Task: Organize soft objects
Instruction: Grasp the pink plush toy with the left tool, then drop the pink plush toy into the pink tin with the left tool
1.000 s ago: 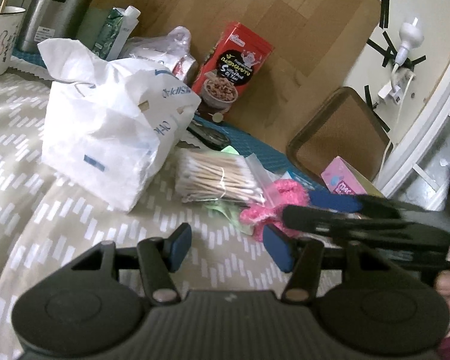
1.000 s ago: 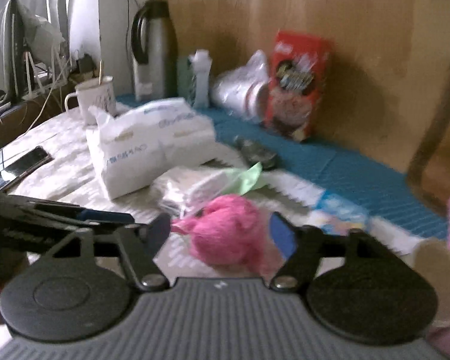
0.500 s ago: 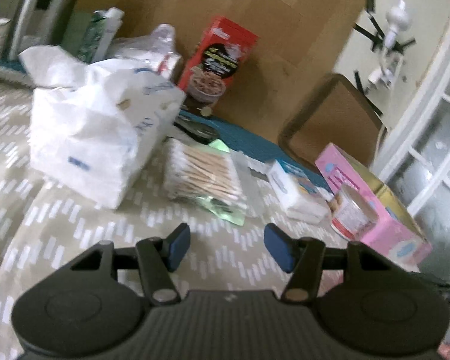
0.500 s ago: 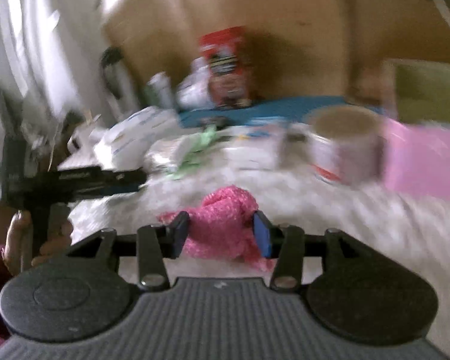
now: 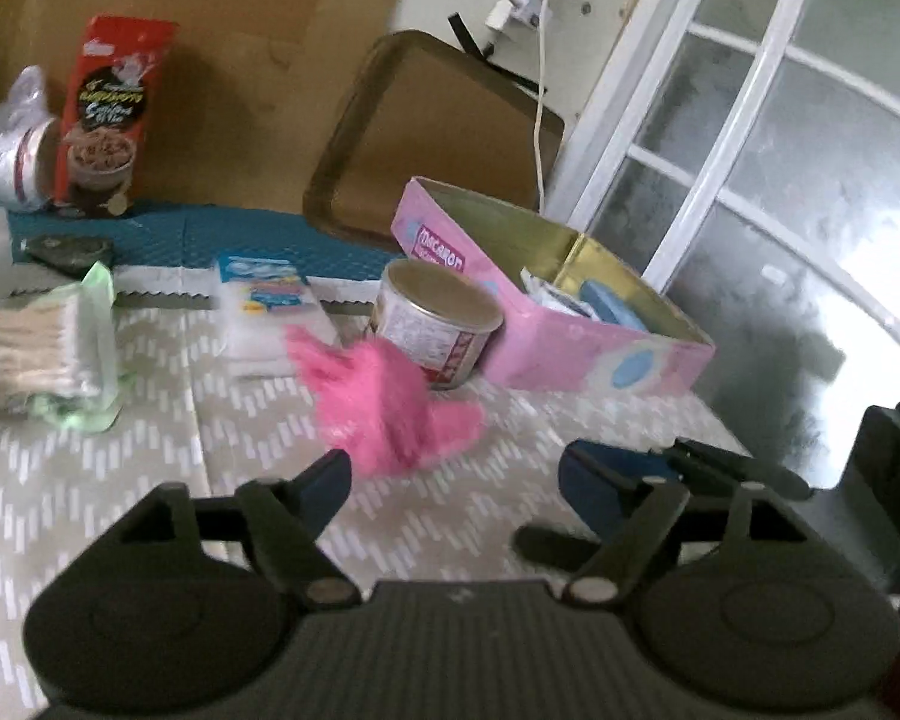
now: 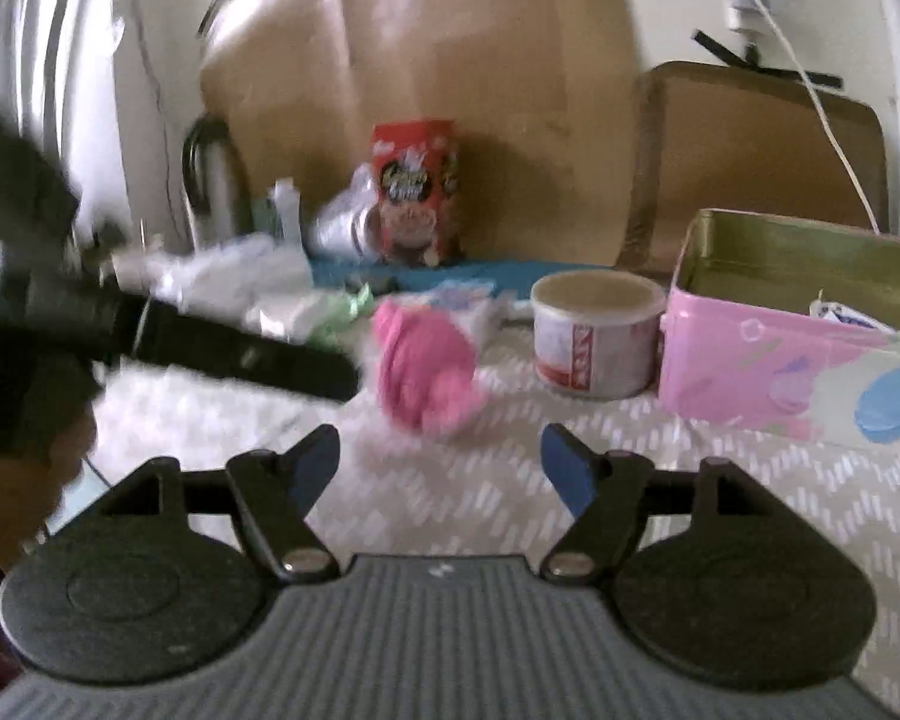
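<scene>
On the patterned tablecloth (image 5: 150, 456), beside the pink tin box (image 5: 570, 354) and the can (image 5: 438, 330), lies the pink fluffy thing (image 5: 390, 402), blurred. It sits just ahead of both grippers, slightly left of centre. Left gripper (image 5: 453, 477) and right gripper (image 6: 441, 459) jaws are opening, nothing between them. Which is nearer, cannot tell.

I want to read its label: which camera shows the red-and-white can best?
The left wrist view: the can is closer and sharper, its label side visible. The right wrist view shows the can too, but blurred.
</scene>
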`<control>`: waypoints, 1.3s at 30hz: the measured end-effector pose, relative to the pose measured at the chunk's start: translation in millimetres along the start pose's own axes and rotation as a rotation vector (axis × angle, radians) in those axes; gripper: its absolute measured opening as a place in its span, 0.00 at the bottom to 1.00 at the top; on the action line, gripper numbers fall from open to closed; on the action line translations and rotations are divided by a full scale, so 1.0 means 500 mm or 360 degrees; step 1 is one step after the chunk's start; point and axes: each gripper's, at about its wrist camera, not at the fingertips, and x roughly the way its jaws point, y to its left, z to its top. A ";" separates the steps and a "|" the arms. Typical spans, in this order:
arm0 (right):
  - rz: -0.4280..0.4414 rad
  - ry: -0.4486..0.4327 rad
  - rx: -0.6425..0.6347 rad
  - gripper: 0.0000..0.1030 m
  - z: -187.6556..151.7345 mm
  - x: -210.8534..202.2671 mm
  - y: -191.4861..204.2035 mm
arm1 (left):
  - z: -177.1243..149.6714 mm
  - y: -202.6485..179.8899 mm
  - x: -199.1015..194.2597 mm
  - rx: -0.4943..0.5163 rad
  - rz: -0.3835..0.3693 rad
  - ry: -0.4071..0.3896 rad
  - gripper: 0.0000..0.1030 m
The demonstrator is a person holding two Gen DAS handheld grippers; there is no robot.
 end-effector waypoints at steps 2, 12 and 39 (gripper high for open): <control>-0.0013 0.0039 -0.0030 0.74 0.000 0.020 0.008 | 0.005 -0.017 0.016 0.0037 0.0039 0.0024 0.78; 0.0134 0.0139 -0.0013 0.73 0.050 0.116 -0.004 | 0.051 0.058 0.041 -0.0270 0.0153 0.0076 0.73; -0.0747 -0.0356 -0.0073 0.86 0.115 0.019 -0.218 | 0.231 -0.208 0.288 0.0231 -0.0136 0.0095 0.85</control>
